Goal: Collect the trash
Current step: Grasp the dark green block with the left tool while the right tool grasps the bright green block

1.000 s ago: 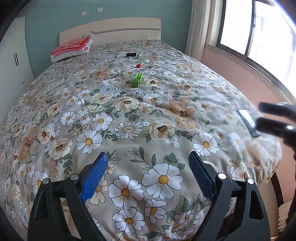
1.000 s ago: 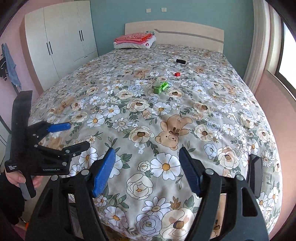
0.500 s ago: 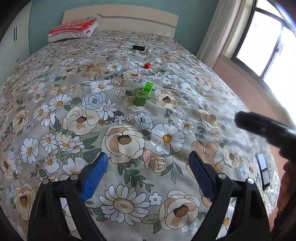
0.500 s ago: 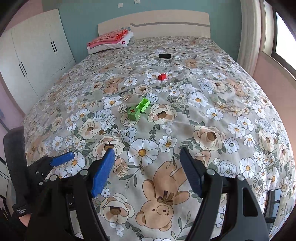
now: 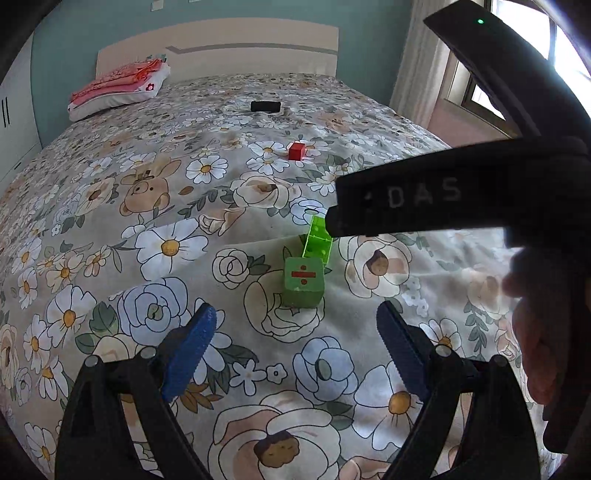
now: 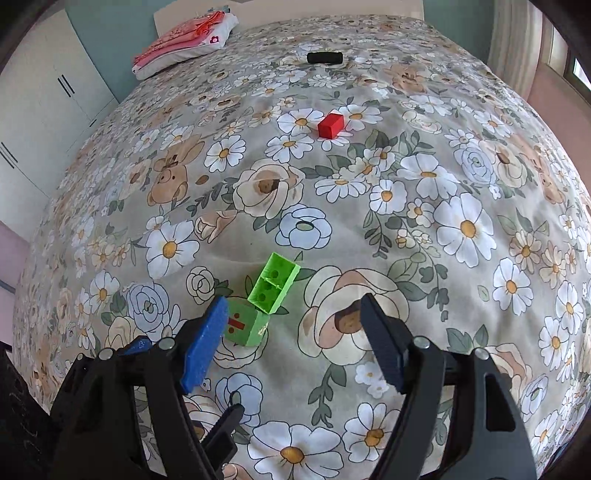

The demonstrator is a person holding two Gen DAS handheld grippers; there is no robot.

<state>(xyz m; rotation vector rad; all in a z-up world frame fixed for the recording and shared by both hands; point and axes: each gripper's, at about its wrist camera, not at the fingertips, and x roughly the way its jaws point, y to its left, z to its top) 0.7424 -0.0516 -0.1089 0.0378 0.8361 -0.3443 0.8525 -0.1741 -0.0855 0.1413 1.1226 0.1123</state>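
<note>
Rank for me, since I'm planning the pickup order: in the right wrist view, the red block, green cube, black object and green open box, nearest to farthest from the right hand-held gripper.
1. Green cube, beside its left finger.
2. Green open box, just behind the cube.
3. Red block, mid-bed.
4. Black object, far, near the pillow end.

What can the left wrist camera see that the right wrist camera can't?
Only the left wrist view shows the right tool's black body with pale letters, a green light, the person's hand and the headboard's whole front.

Only the right wrist view shows the white wardrobe beside the bed.

Both show the green cube, the open green box, the red block, the black thing, the pink pillow and open, empty tongs: left, right.
</note>
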